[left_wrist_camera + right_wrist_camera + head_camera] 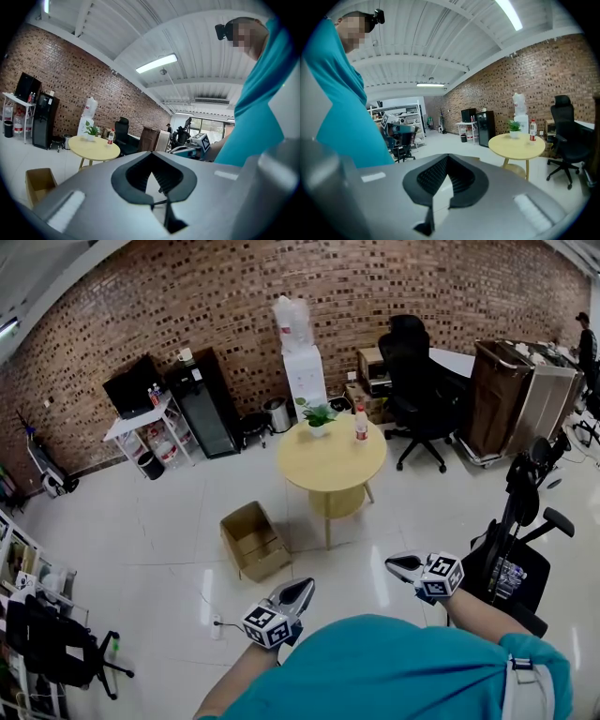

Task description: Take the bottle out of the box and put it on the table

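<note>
Close in, the left gripper point(298, 592) and right gripper point(401, 566) both show jaws closed on nothing, while the bottle point(361, 422) stands on the table point(319, 470), well ahead of them and beyond the box point(253, 540), and it looks light, slick and squeezable, best pinched mid-body.

- left gripper point(302, 588): held low in front of the torso, pointing forward and about level; jaws together, nothing between them (its own view shows the ribbed pads point(166, 178) meeting at the tips).
- left marker cube point(265, 624): at the gripper's rear, nearest the body.
- left forearm point(230, 682): reaches forward from under the teal top.
- right gripper point(397, 564): beside the left, well apart from it, tipped slightly downward; jaws together, empty.
- right marker cube point(441, 575): at the rear of that gripper.
- right forearm point(478, 611): extends forward from a teal sleeve.
</note>
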`<state>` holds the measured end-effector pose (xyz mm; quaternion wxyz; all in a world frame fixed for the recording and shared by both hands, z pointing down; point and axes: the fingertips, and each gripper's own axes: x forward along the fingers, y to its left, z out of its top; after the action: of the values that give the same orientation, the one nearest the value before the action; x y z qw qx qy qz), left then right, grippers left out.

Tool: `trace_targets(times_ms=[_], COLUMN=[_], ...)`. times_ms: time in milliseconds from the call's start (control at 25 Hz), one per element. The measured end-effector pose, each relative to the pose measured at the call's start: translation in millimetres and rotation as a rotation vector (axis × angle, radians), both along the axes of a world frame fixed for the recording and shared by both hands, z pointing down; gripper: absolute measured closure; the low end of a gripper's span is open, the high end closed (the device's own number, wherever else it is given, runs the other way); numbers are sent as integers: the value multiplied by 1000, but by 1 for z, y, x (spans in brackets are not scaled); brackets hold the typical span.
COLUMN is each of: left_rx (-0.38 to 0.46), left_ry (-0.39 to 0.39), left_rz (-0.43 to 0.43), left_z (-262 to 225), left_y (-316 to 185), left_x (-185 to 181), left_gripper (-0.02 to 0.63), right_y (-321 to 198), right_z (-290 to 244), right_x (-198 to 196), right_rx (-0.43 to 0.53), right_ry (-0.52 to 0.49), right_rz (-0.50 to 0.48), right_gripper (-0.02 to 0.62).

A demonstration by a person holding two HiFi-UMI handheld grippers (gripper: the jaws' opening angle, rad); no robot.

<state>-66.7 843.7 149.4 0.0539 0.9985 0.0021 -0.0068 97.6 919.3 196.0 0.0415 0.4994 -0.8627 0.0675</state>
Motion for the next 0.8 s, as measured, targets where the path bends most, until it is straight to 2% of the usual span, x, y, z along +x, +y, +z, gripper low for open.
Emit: trace_targets(times_ms=[800], left_rx=[-20], left_ry=[4], left_rz=[3], left_z=[-4], left_y=[-25], left_x=[14], left_gripper=[609], right_y=[-22], right_z=[-7], right_x=[12], right_rx=[-19], right_ry=[9], right_rz=[-1], right_gripper=[595])
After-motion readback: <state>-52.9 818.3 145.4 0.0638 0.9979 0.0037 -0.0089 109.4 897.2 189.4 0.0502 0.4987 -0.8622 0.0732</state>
